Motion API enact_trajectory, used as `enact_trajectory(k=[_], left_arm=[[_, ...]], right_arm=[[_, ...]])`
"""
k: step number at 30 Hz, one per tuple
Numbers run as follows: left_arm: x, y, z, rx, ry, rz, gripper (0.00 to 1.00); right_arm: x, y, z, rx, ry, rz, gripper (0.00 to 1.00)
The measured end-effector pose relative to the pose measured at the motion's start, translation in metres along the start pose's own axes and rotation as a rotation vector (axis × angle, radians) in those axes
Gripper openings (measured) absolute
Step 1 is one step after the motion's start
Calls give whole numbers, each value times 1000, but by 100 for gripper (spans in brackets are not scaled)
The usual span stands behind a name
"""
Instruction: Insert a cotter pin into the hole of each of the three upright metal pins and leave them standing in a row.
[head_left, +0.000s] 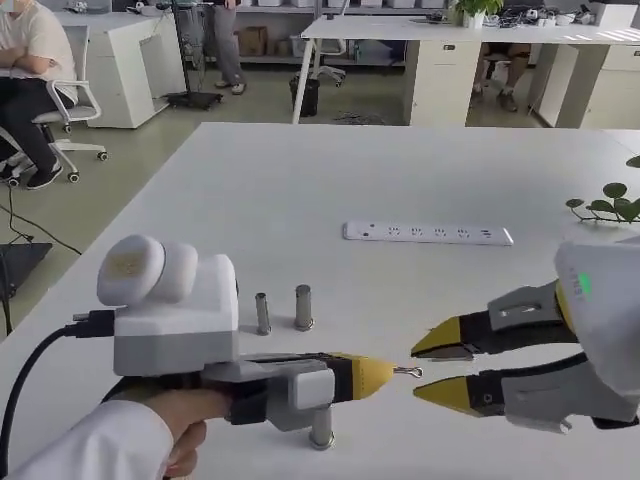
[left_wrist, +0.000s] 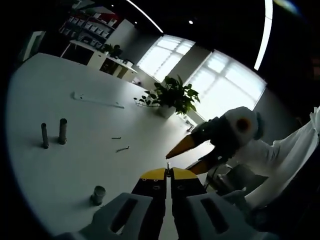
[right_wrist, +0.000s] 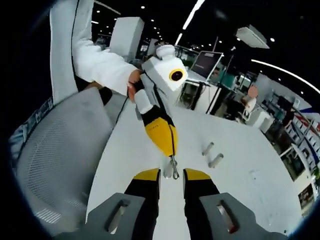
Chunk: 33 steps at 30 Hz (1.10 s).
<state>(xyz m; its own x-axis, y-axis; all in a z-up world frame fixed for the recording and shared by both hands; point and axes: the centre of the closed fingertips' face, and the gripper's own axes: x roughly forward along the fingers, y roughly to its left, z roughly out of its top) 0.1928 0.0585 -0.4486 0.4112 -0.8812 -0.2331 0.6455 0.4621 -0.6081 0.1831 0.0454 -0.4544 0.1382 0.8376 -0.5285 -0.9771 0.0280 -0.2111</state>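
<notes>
My left gripper (head_left: 388, 372) is shut on a small cotter pin (head_left: 406, 372) that sticks out of its yellow tips toward the right. My right gripper (head_left: 417, 371) stands open, its two jaws above and below the pin's looped end. In the right gripper view the cotter pin (right_wrist: 174, 167) hangs between my open jaws, apart from both. Two upright metal pins (head_left: 262, 313) (head_left: 303, 307) stand side by side on the white table (head_left: 400, 180). A third metal pin (head_left: 321, 430) stands nearer, partly under the left gripper. The left gripper view has this third pin (left_wrist: 98, 195) at lower left.
A white power strip (head_left: 428, 233) lies further back on the table. Plant leaves (head_left: 610, 205) reach in at the right edge. Two loose cotter pins (left_wrist: 116, 138) (left_wrist: 122, 148) lie on the table. A person sits on a chair (head_left: 60, 110) at far left.
</notes>
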Motion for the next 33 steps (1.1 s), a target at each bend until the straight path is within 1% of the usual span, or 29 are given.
enact_trajectory(k=[1,2,3,4,5,6,8,9,10,11,12,14,15,16,17,18,19,22,25,26,28,30,31,32,33], left_arm=[[-1,-2,1,23,-8,-3,0],[-1,-3,0,42,-1,-8,0],[-2,-4,1,76,-1,-11,0],[-2,-6,1,86,-2,-15,0],[-2,-7,1,100,-3,-22,0],[-3,-10,0,125,-4,-36,0],[-3,-13,-2,163,6,-51,0],[-4,-15,-5,209,23,-63,0],[-4,-15,-7,242,31,-66,0],[-5,-17,-9,261,41,-75,0],[-5,-20,-8,271,31,-88,0],[-5,-24,-7,289,18,-106,0],[-5,-24,-7,317,20,-107,0],[-4,-23,-8,365,27,-102,0],[-4,-23,-10,378,35,-105,0],[-3,-24,-12,369,37,-110,0],[-3,-24,-13,378,40,-114,0],[-2,-24,-15,417,46,-117,0],[-1,-24,-18,417,61,-120,0],[-1,-25,-21,426,74,-127,0],[-1,-27,-21,439,65,-134,0],[-2,-28,-22,444,70,-140,0],[-1,-27,-24,460,80,-138,0],[-1,-26,-27,479,101,-130,0],[-1,-25,-30,485,114,-123,0]], right_arm=[[-1,-2,0,27,-14,-7,12],[-2,0,0,43,-19,5,12],[-3,2,-1,78,-25,20,12],[-3,2,-2,87,-25,22,12],[-3,5,-3,105,-24,38,11],[-3,11,-5,136,-19,75,11],[-2,10,-7,125,-21,64,10],[-1,13,-8,145,-20,79,10],[0,16,-8,158,-27,90,10],[0,18,-5,178,-46,101,10],[0,21,-3,205,-62,118,10],[0,21,-3,199,-66,119,9],[0,21,-3,198,-64,124,8],[0,24,-6,196,-49,137,7],[1,23,-6,198,-50,137,6],[1,24,-7,201,-49,138,4],[1,24,-8,204,-48,142,3],[0,25,-9,198,-49,149,2],[0,28,-9,185,-48,158,2],[0,30,-10,181,-46,162,1],[0,34,-10,172,-36,172,0],[0,36,-10,169,-34,180,0],[0,37,-11,159,-30,182,0],[0,38,-12,149,-22,183,0],[0,38,-13,141,-17,182,0]])
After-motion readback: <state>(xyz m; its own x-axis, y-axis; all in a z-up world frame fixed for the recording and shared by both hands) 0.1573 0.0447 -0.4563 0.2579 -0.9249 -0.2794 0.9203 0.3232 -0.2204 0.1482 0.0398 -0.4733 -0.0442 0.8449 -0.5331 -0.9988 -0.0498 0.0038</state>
